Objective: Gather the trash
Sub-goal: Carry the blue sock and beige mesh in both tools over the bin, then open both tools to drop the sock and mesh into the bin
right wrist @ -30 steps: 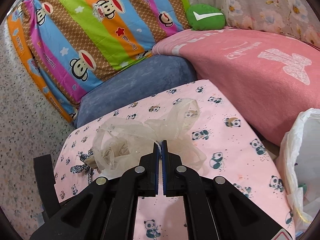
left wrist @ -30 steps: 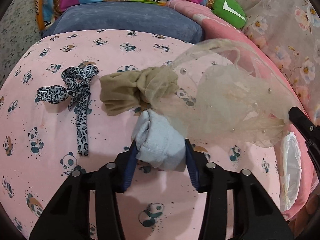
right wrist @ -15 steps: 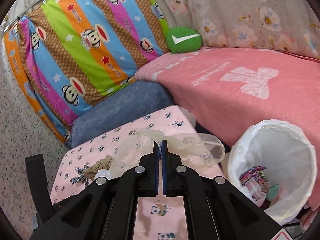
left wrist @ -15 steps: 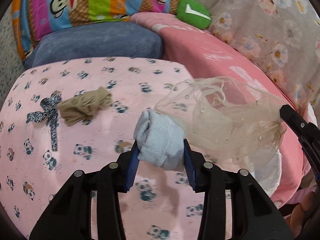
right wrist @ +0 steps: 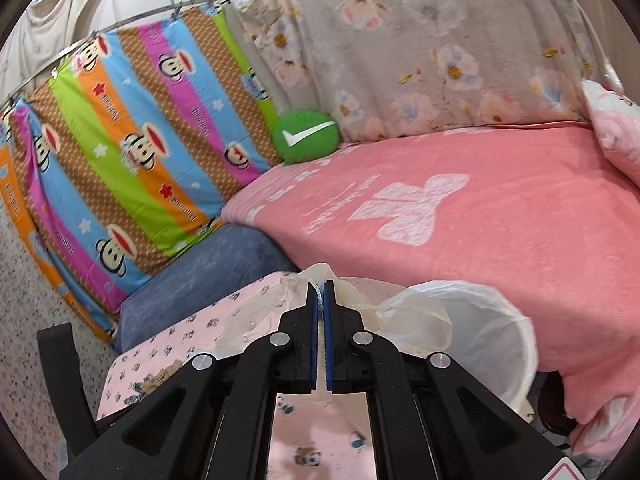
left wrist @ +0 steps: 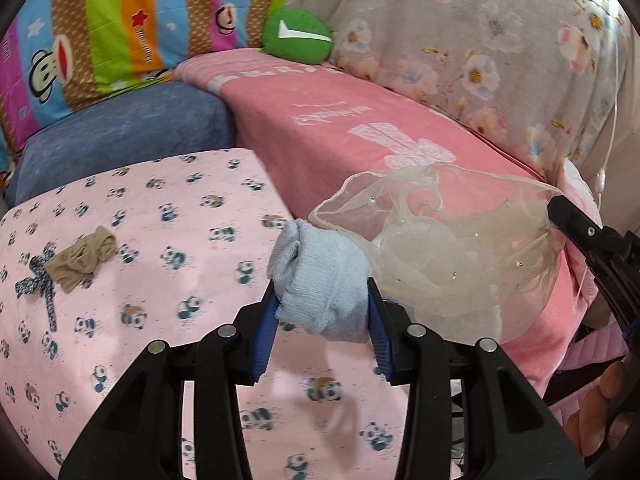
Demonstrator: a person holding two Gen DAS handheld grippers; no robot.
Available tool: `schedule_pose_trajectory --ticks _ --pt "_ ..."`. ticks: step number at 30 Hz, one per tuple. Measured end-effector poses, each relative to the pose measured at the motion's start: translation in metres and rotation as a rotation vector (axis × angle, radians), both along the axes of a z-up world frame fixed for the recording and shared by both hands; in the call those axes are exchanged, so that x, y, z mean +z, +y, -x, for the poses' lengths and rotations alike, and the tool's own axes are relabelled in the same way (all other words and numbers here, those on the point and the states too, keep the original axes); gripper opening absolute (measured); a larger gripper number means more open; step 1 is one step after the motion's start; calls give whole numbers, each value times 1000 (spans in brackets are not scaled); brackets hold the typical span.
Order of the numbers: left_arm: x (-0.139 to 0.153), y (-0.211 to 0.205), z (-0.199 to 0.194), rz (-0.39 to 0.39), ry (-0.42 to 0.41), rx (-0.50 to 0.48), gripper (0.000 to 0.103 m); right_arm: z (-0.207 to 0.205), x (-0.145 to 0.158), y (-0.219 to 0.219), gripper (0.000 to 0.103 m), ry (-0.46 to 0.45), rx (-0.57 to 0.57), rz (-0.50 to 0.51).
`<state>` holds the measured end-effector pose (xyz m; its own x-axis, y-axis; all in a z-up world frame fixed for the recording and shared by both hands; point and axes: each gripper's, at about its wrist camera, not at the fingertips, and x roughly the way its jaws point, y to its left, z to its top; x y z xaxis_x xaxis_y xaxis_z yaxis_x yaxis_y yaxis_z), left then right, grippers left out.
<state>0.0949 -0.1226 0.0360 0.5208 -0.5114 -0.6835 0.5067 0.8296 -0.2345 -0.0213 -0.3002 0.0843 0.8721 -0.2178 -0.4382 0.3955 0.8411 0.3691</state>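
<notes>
Trash: rolled pale-blue sock (left wrist: 320, 284) pinched between blue pads of left claw (left wrist: 322, 322), lifted above panda-print surface (left wrist: 160, 280). Sheer beaded mesh (left wrist: 448, 256) hangs at 3 o'clock of sock, its corded edge clamped in right claw (right wrist: 319, 304), pads pressed together on it. White-lined bin (right wrist: 504, 344) sits at 4 o'clock of right claw, beside pink bed (right wrist: 480, 220). Tan stocking (left wrist: 82, 258) and leopard ribbon (left wrist: 40, 288) lie on surface at 9 o'clock, touching each other.
</notes>
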Motion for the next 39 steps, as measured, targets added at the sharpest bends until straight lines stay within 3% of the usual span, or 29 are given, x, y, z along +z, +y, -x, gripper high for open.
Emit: schedule_pose_trajectory --ticks 10,22,27,29,31,39 --pt "3 -37 14 -13 -13 -56 40 40 5 -56 2 -30 -127 -16" --pt "7 -88 23 -14 -16 -165 42 30 0 -64 3 23 -113 2" --pt "2 -103 26 -24 -8 -190 47 24 3 -63 13 50 -114 34" --pt "1 -106 27 -33 -11 -190 64 21 1 -65 24 59 -104 23" --pt "2 -108 29 -33 -27 -185 71 22 1 -66 44 57 -105 20" --pt "5 -115 32 -49 -49 -194 73 24 2 -65 52 54 -109 29"
